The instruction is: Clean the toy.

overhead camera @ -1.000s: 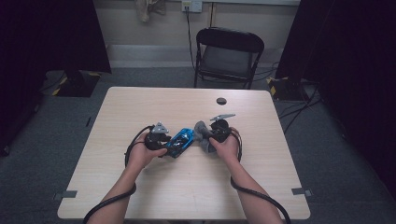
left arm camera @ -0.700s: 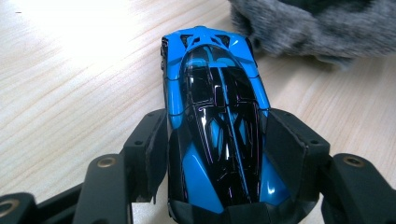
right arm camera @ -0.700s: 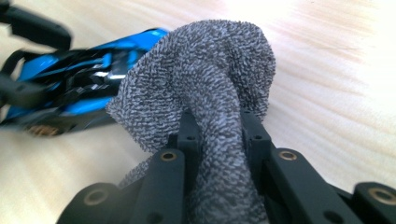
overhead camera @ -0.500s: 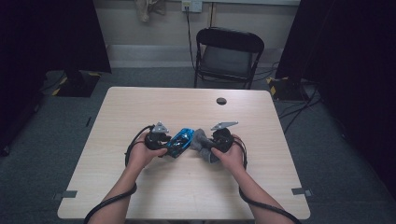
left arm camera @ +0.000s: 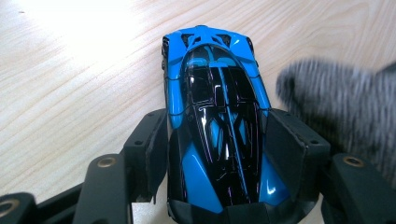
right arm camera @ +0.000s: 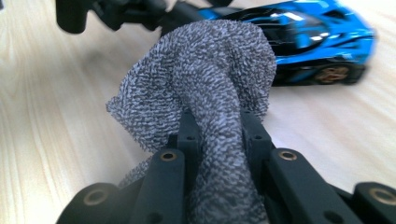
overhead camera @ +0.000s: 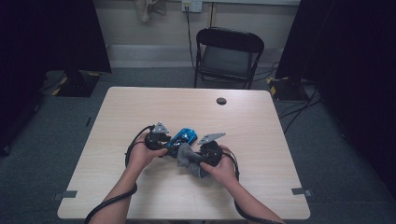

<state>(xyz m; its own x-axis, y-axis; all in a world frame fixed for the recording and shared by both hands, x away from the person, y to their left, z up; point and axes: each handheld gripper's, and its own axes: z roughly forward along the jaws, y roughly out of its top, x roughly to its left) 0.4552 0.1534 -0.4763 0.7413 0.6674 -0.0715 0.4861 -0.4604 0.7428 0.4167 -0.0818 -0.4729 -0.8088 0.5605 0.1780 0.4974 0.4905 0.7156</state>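
A blue and black toy car (overhead camera: pixel 183 137) (left arm camera: pixel 215 116) stands on the wooden table (overhead camera: pixel 140 107). My left gripper (overhead camera: pixel 170 145) (left arm camera: pixel 217 140) is shut on the car's rear half, one jaw on each side. A grey knitted cloth (overhead camera: pixel 189 160) (right arm camera: pixel 219 79) is bunched up and pinched in my right gripper (overhead camera: pixel 196 161) (right arm camera: pixel 219 128). The cloth sits just beside the car (right arm camera: pixel 303 39), at its near side; whether they touch I cannot tell. In the left gripper view the cloth (left arm camera: pixel 345 107) shows blurred at the right of the car.
A small black round object (overhead camera: pixel 221 101) lies at the table's far middle. A black folding chair (overhead camera: pixel 227 56) stands behind the table. Cables (overhead camera: pixel 133 149) trail from both grippers across the near tabletop.
My right gripper with the cloth has shifted down and toward the near side of the car. The left gripper and the car have stayed put.
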